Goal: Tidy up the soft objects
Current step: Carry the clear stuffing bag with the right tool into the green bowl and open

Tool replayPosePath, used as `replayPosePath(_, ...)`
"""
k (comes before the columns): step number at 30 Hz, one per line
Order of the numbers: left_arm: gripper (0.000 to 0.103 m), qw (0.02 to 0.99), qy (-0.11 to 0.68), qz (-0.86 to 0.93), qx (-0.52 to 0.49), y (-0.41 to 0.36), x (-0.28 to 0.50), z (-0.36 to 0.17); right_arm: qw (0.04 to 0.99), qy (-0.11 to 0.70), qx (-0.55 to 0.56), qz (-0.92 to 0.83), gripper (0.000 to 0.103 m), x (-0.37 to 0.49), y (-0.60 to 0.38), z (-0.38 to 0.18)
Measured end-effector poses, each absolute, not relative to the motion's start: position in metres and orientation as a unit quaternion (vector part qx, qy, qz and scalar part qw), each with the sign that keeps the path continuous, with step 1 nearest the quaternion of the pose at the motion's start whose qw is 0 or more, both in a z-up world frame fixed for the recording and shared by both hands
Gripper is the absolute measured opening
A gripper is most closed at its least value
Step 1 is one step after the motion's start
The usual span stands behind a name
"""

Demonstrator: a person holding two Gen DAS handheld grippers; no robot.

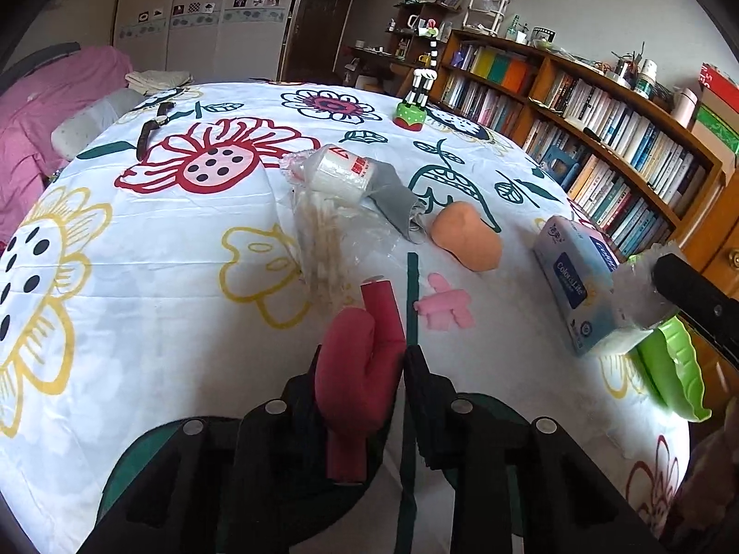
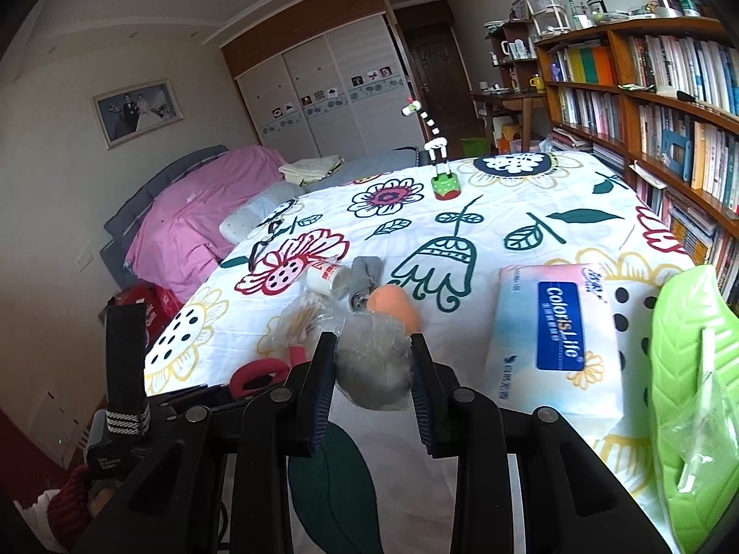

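**Red foam loop and wrapped bundle held over the floral cloth**

The left gripper (image 1: 360, 360) pinches a red, U-bent foam roller (image 1: 358, 369) just above the flowered tablecloth (image 1: 161, 277). The right gripper (image 2: 372, 360) clamps a grey bundle in crinkled clear plastic (image 2: 374, 364). Ahead lie a peach sponge (image 1: 466, 235), a pink foam piece (image 1: 445, 307), a tipped white tub (image 1: 344, 173) with spilled cotton swabs (image 1: 323, 249), and a grey cloth (image 1: 392, 198). A tissue pack (image 2: 554, 337) sits beside a green leaf-shaped tray (image 2: 693, 397), which is cut off at the frame edge.

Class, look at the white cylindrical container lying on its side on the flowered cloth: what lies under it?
The white cylindrical container rests partly on a folded grey cloth and crinkled clear plastic wrap. Whatever lies directly beneath its body is covered.
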State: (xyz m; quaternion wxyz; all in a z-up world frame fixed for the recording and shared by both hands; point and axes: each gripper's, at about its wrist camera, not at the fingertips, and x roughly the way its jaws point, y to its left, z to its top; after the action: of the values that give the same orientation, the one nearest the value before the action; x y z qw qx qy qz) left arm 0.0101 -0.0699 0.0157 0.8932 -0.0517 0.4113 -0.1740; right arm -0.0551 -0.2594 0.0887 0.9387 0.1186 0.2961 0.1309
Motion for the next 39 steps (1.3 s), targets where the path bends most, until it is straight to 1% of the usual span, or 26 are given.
replayPosePath(7,0.033,0.900,0.389,-0.191,-0.042,-0.080,-0.001,0.037,0.944,0.286,0.123,0.114,0.032,-0.067,-0.277,0.094)
replayPosePath(15,0.033,0.900,0.372,-0.227,-0.021,-0.109,-0.006,0.052,0.949,0.278,0.134,0.072,0.032,-0.084,-0.311,0.098)
replayPosePath(28,0.033,0.893,0.350,-0.283,0.016,-0.165,-0.014,0.074,0.950,0.272,0.147,-0.044,0.032,-0.126,-0.396,0.096)
replayPosePath(32,0.033,0.888,0.348,-0.299,0.026,-0.183,-0.016,0.077,0.941,0.283,0.168,-0.076,0.033,-0.136,-0.421,0.086)
replayPosePath(35,0.033,0.886,0.344,-0.310,0.035,-0.196,-0.019,0.080,0.936,0.289,0.180,-0.095,0.041,-0.143,-0.435,0.080)
replayPosePath(39,0.033,0.883,0.338,-0.323,0.044,-0.211,-0.021,0.085,0.931,0.288,0.188,-0.121,0.041,-0.153,-0.454,0.076)
